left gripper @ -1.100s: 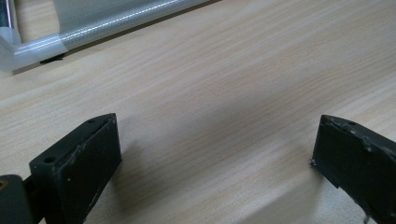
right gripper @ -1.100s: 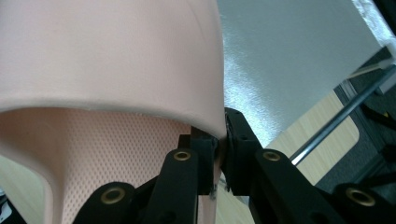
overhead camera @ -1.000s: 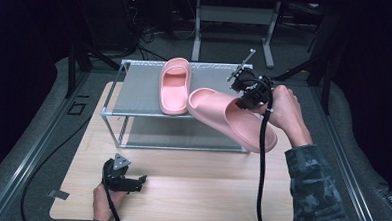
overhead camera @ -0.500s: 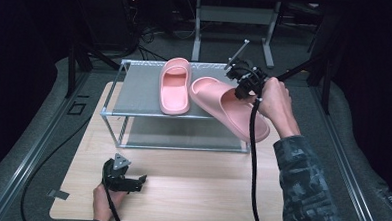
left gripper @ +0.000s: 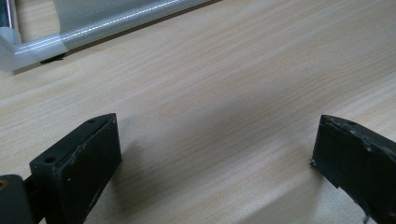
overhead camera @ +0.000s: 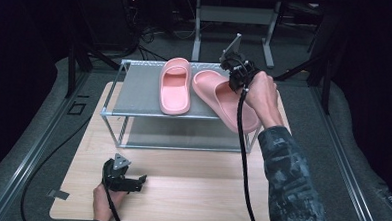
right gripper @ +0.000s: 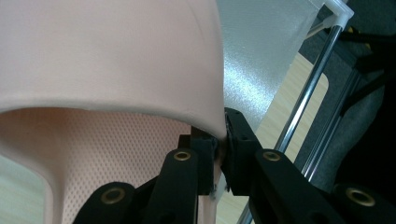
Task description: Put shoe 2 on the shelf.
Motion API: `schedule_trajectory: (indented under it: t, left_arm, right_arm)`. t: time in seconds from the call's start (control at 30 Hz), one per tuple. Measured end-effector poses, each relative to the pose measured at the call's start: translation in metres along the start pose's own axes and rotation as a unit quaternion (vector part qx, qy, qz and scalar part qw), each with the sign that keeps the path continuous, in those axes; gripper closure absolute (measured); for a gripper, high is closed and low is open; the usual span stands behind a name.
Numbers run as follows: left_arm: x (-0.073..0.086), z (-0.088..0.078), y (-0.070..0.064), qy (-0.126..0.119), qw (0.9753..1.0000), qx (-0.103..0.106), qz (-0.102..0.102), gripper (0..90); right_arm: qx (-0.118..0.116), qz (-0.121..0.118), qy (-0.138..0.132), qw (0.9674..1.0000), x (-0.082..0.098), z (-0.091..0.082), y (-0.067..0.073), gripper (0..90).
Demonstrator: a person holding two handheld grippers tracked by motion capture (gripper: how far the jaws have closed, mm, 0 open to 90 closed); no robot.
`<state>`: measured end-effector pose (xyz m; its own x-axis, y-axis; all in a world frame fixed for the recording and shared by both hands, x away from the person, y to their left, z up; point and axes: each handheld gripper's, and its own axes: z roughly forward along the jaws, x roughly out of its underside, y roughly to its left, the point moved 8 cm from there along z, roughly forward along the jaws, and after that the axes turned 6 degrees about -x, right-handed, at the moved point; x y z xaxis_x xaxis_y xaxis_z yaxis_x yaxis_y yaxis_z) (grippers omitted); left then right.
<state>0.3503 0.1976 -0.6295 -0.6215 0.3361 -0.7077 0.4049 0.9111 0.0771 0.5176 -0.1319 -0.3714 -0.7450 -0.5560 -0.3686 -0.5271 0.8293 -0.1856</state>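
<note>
Since a second ago the right gripper [overhead camera: 234,67] has carried its pink slipper [overhead camera: 224,99] up and leftward, so that the toe half now lies over the top shelf of the metal rack [overhead camera: 135,90], close beside the other pink slipper [overhead camera: 175,85] that rests flat there; the left gripper [overhead camera: 126,180] has stayed put at the near edge of the worktop [overhead camera: 195,190].

In the right gripper view the fingers [right gripper: 205,154] are clenched on the edge of the slipper's strap [right gripper: 112,56], one inside the strap and one outside, with the dotted footbed below and the rack's frosted shelf and chrome post beyond. In the left gripper view the fingers [left gripper: 79,163] stand wide apart over bare wood, gripping nothing.

The relation that matters is the held slipper's long axis. It runs on a slant — toe towards the back of the shelf near its partner, heel out past the front right corner of the rack, hanging over the edge. The resting slipper lies nearly straight, front to back. So the held one probably needs its heel swung leftward and the whole shoe eased farther onto the shelf before the fingers let go — otherwise the overhanging heel could tip it off. The right hand [overhead camera: 262,96] is the one on the job; the left is well apart, low on the worktop.
</note>
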Motion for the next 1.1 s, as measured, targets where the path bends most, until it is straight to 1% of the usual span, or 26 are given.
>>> schedule_trajectory:
  t: [0.07, 0.1, 0.17, 0.2, 0.23, 0.27, 0.3, 0.33, 0.4, 0.43, 0.47, 0.5, 0.57, 0.6, 0.67, 0.7, 0.73, 0.77, 0.8, 0.83, 0.87, 0.9, 0.93, 1.0, 1.07, 1.1]
  left_arm:
    - [0.000, 0.000, 0.000, 0.000, 1.0000, 0.000, 0.000, 0.9]
    - [0.000, 0.000, 0.000, 0.000, 1.0000, 0.000, 0.000, 0.9]
    - [0.000, 0.000, 0.000, 0.000, 1.0000, 0.000, 0.000, 0.9]
    - [0.000, 0.000, 0.000, 0.000, 1.0000, 0.000, 0.000, 0.9]
    - [0.000, 0.000, 0.000, 0.000, 1.0000, 0.000, 0.000, 1.0]
    - [0.000, 0.000, 0.000, 0.000, 1.0000, 0.000, 0.000, 0.9]
    - [0.000, 0.000, 0.000, 0.000, 1.0000, 0.000, -0.001, 1.1]
    - [0.000, 0.000, 0.000, 0.000, 1.0000, -0.001, -0.001, 1.2]
    - [0.000, 0.000, 0.000, 0.000, 1.0000, -0.001, -0.001, 1.2]
    - [0.000, 0.000, 0.000, -0.001, 1.0000, -0.001, -0.001, 1.3]
    - [0.000, 0.000, 0.000, -0.001, 1.0000, -0.001, -0.002, 1.3]
    - [0.000, 0.000, 0.000, -0.001, 1.0000, -0.001, -0.001, 1.3]
    - [0.000, 0.000, 0.000, -0.001, 1.0000, -0.001, -0.002, 1.5]
    - [0.000, 0.000, 0.000, -0.001, 1.0000, -0.001, -0.002, 1.5]
    - [0.000, 0.000, 0.000, -0.001, 1.0000, -0.001, -0.002, 1.4]
    - [0.000, 0.000, 0.000, -0.001, 1.0000, -0.001, -0.002, 1.4]
    - [0.000, 0.000, 0.000, -0.001, 1.0000, -0.001, -0.002, 1.5]
    - [0.000, 0.000, 0.000, -0.001, 1.0000, -0.001, -0.002, 1.5]
    - [0.000, 0.000, 0.000, -0.001, 1.0000, -0.001, -0.002, 1.5]
    - [0.000, 0.000, 0.000, 0.000, 1.0000, 0.000, -0.002, 1.5]
    - [0.000, 0.000, 0.000, 0.000, 1.0000, 0.000, -0.002, 1.5]
    - [0.000, 0.000, 0.000, 0.000, 1.0000, 0.000, -0.002, 1.5]
    - [0.000, 0.000, 0.000, -0.001, 1.0000, 0.000, -0.002, 1.5]
    - [0.000, 0.000, 0.000, -0.001, 1.0000, -0.001, -0.002, 1.5]
    - [0.000, 0.000, 0.000, -0.001, 1.0000, -0.001, -0.002, 1.5]
    - [0.000, 0.000, 0.000, -0.001, 1.0000, -0.001, -0.002, 1.5]
  right_arm:
    - [-0.002, 0.016, 0.002, 0.9999, -0.004, 0.005, -0.002, 84.0]
    - [-0.007, 0.027, 0.006, 0.9996, -0.006, 0.010, -0.003, 84.0]
    - [-0.001, 0.044, 0.015, 0.9989, -0.009, 0.016, -0.005, 83.9]
    - [-0.003, 0.051, 0.019, 0.9985, -0.011, 0.018, -0.006, 83.9]
    - [0.005, 0.061, 0.020, 0.9979, -0.014, 0.022, -0.008, 83.9]
    - [0.007, 0.070, 0.020, 0.9973, -0.016, 0.024, -0.010, 83.9]
    - [0.005, 0.074, 0.017, 0.9971, -0.018, 0.025, -0.011, 83.9]
    - [0.008, 0.081, 0.010, 0.9966, -0.021, 0.027, -0.012, 84.0]
    - [0.002, 0.092, 0.007, 0.9957, -0.025, 0.033, -0.013, 83.8]
    - [-0.003, 0.104, 0.005, 0.9946, -0.028, 0.037, -0.014, 83.6]
    - [0.009, 0.110, 0.000, 0.9939, -0.030, 0.040, -0.015, 83.5]
    - [0.008, 0.119, -0.009, 0.9928, -0.033, 0.041, -0.016, 83.3]
    - [-0.002, 0.135, -0.017, 0.9908, -0.036, 0.044, -0.017, 82.8]
    - [0.009, 0.139, -0.027, 0.9899, -0.038, 0.045, -0.018, 82.3]
    - [0.009, 0.139, -0.037, 0.9895, -0.039, 0.047, -0.019, 79.6]
    - [0.000, 0.136, -0.039, 0.9899, -0.038, 0.046, -0.017, 75.4]
    - [-0.001, 0.132, -0.040, 0.9904, -0.037, 0.045, -0.017, 70.8]
    - [0.003, 0.122, -0.045, 0.9915, -0.034, 0.041, -0.017, 69.7]
    - [-0.003, 0.115, -0.050, 0.9921, -0.032, 0.038, -0.015, 69.6]
    - [0.003, 0.106, -0.058, 0.9927, -0.029, 0.034, -0.014, 68.7]
    - [0.012, 0.092, -0.062, 0.9937, -0.026, 0.028, -0.014, 68.6]
    - [0.019, 0.080, -0.072, 0.9940, -0.023, 0.023, -0.013, 68.7]
    - [0.018, 0.073, -0.079, 0.9940, -0.020, 0.019, -0.012, 68.8]
    - [0.019, 0.064, -0.095, 0.9933, -0.011, 0.009, -0.011, 71.2]
    - [0.021, 0.057, -0.098, 0.9933, -0.001, 0.004, -0.012, 74.4]
    - [0.023, 0.056, -0.095, 0.9936, 0.008, 0.004, -0.014, 76.2]
